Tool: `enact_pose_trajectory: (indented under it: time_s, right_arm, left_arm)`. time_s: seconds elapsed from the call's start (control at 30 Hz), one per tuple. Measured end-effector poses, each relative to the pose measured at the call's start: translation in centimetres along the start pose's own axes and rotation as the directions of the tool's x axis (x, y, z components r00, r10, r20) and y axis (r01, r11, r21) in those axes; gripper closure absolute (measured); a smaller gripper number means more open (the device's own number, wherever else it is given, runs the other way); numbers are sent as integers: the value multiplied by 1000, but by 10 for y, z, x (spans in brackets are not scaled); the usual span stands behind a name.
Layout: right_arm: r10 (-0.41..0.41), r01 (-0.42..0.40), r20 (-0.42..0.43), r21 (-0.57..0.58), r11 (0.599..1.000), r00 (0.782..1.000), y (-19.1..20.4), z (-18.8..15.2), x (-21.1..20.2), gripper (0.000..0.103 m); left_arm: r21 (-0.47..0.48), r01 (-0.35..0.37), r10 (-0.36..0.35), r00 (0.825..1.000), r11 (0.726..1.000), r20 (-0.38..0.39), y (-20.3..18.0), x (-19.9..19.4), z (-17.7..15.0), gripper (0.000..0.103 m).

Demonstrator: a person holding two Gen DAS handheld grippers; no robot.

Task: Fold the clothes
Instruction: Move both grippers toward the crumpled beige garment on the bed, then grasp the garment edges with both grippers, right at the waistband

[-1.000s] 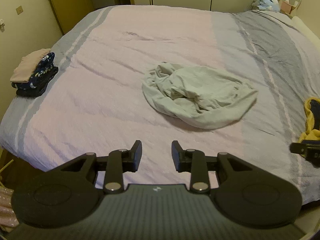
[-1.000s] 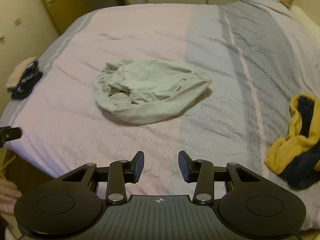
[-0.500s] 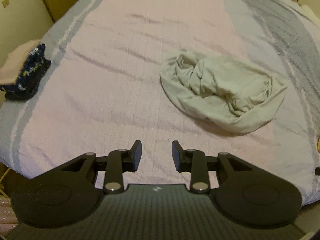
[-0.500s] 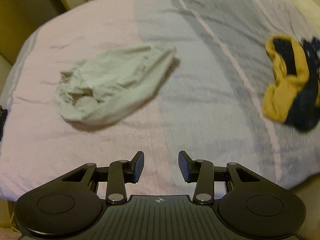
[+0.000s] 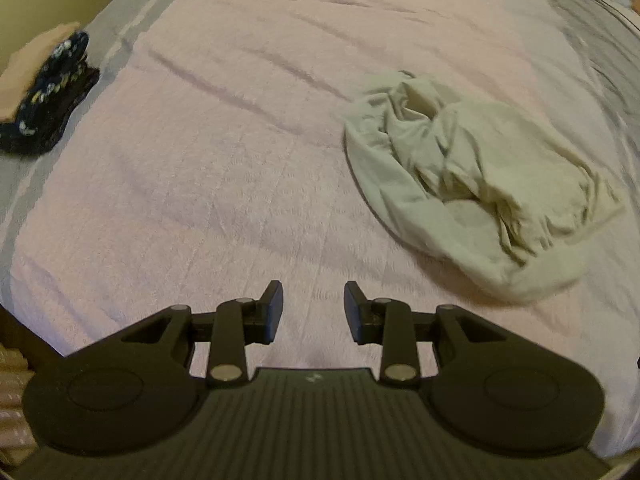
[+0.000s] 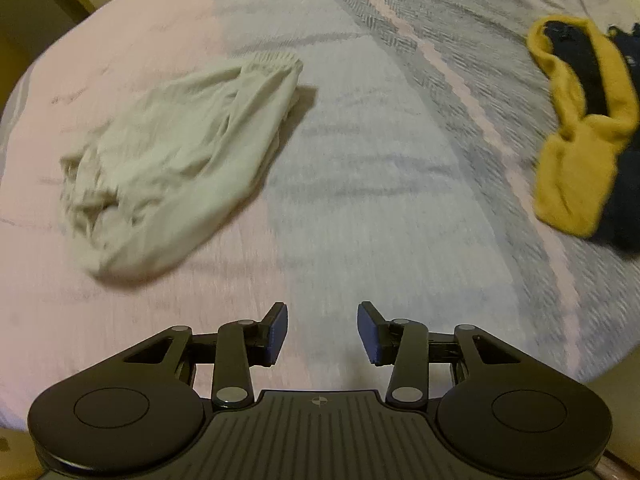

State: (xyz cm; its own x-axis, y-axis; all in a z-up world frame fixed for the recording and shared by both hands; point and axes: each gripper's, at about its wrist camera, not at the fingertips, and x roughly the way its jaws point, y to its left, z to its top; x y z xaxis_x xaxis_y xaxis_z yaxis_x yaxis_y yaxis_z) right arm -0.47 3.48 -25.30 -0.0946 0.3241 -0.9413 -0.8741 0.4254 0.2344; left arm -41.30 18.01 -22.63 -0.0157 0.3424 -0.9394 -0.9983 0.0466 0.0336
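Both grippers, left gripper (image 5: 313,307) and right gripper (image 6: 322,329), parted, empty; crumpled pale garment (image 5: 472,176) ahead: pinch elastic waistband (image 6: 276,60), spread flat before folding

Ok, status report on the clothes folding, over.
Left gripper open, empty. Right gripper open, empty. Pale garment crumpled on bedspread, unfolded. Nothing in the way.

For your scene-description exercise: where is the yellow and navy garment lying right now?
The yellow and navy garment shows only in the right wrist view, at the far right on the bed's grey striped part, well right of the crumpled pale garment.
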Motion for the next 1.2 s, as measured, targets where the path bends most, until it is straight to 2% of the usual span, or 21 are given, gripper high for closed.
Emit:
enact_pose_trajectory:
  time_s: [0.1, 0.27, 0.47, 0.6, 0.63, 0.67, 0.7, 0.83, 0.87, 0.93, 1.0, 1.07, 1.13, 1.2]
  right_arm:
    - [47, -47, 4, 13, 999, 999, -6, 34, 21, 58]
    - [119, -121, 30, 76, 990, 992, -16, 88, 54, 45]
    - [216, -230, 93, 188, 955, 972, -19, 147, 99, 43]
    - [250, -274, 127, 232, 933, 960, -17, 167, 131, 43]
    - [260, -286, 137, 234, 929, 956, -17, 169, 137, 65]
    - [249, -275, 133, 233, 933, 959, -17, 166, 137, 103]
    - [235, -260, 129, 232, 937, 963, -17, 164, 136, 103]
    - [191, -235, 187, 247, 940, 964, -48, 130, 91, 103]
    - [168, -212, 178, 268, 940, 970, -60, 122, 82, 103]
    - [103, -138, 125, 319, 938, 987, -85, 104, 69, 103]
    - [53, -60, 31, 354, 933, 998, -102, 88, 69, 103]
    - [29, -3, -66, 377, 926, 997, -114, 71, 75, 103]
    - [35, 14, -114, 399, 917, 993, -118, 56, 78, 103]
    - [43, 15, -124, 431, 902, 991, -122, 50, 77, 102]
  left_arm:
    - [-46, -1, 1, 1000, 999, -12, -7, 17, 16, 73]
    - [-84, -8, 5, 999, 996, -34, -26, 43, 41, 72]
    - [-69, -17, 13, 999, 997, -52, -48, 64, 58, 70]
    - [-64, -27, 22, 997, 998, -80, -51, 77, 63, 69]
    - [-63, -32, 26, 996, 998, -89, -51, 81, 64, 69]
    - [-61, -35, 29, 995, 998, -97, -51, 84, 64, 69]
    - [-58, -37, 31, 994, 998, -106, -50, 87, 65, 69]
    - [-40, -17, 12, 992, 999, -124, -48, 91, 65, 69]
    - [-31, -15, 10, 991, 999, -131, -47, 93, 64, 69]
    - [-14, -9, 7, 989, 1000, -146, -46, 96, 63, 69]
    - [-1, -2, 2, 987, 1000, -163, -45, 100, 61, 69]
    - [10, 7, -5, 984, 1000, -176, -45, 102, 60, 69]
    - [19, 15, -12, 983, 1000, -182, -45, 103, 59, 69]
    - [27, 24, -18, 983, 999, -185, -43, 103, 59, 69]
